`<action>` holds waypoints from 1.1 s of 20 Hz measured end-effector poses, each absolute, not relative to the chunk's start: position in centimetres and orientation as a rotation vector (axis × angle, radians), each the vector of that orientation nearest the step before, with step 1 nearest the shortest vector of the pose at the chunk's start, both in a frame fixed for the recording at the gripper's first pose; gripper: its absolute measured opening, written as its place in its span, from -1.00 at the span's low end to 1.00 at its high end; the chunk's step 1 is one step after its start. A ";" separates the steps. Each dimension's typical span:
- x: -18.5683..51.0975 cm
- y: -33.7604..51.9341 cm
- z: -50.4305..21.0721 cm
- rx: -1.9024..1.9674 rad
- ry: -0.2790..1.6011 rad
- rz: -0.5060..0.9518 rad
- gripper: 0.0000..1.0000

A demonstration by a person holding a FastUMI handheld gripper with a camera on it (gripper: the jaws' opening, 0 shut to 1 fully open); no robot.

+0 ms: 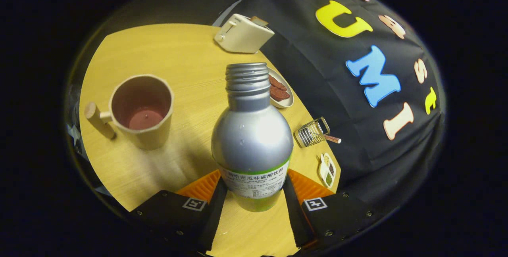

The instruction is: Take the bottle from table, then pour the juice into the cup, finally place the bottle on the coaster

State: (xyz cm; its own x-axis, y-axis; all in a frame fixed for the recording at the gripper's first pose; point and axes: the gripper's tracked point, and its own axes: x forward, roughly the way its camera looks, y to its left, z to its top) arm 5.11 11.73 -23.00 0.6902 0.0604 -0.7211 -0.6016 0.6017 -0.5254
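A tan faceted cup with a wooden peg handle (141,110) is sitting at ten o'clock from the gripper (253,193), whose fingers are pressing both sides of the uncapped silver metal bottle (251,138); a white toaster (243,34) is standing at twelve o'clock beyond.

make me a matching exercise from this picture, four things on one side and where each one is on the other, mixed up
Things:
1. bottle
2. cup
3. toaster
4. plate

Places:
A. far end of the table, by the black cloth
B. gripped between the gripper fingers, cap off
C. just behind the bottle, holding reddish-brown slices
D. standing on the table apart from the bottle, wooden handle sticking out

Pairs: 1-B, 2-D, 3-A, 4-C
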 end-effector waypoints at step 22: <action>16.4 15.4 -24.6 -0.134 0.578 0.382 0.48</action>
State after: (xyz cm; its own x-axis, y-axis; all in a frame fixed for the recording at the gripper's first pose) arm 16.42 15.36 -24.58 0.7696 0.3142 -0.5558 -0.3886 0.9213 -0.0173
